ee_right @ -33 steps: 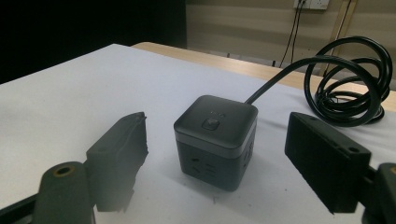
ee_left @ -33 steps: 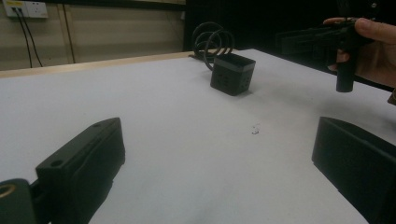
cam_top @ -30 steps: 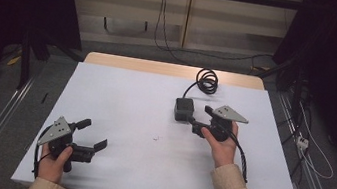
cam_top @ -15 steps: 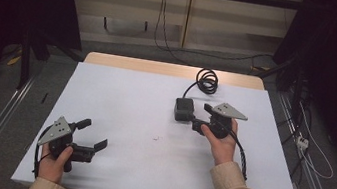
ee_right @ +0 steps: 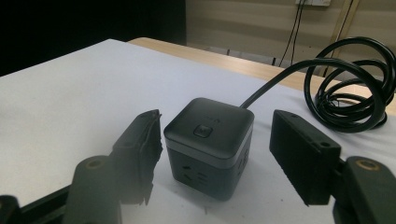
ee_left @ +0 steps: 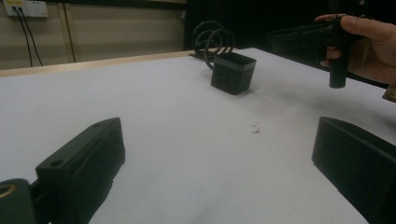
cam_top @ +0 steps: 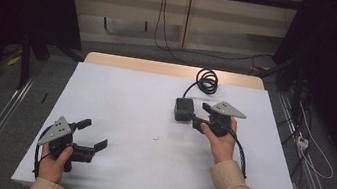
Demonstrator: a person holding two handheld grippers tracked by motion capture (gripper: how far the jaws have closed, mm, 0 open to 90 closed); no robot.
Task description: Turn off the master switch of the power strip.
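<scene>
Black and cube-shaped, the power cube [cam_top: 183,110] sits on the white table [cam_top: 120,102] right of centre, its coiled cord [cam_top: 207,80] lying behind it. The right gripper [cam_top: 194,121] has its jaws apart on either side of the cube, one jaw close against it, not clamped. The left gripper [cam_top: 94,136] rests near the front left edge, jaws wide apart, holding nothing.

The tiny mark [cam_top: 155,137] on the table [cam_top: 120,97] is too small to tell, perhaps a scuff
</scene>
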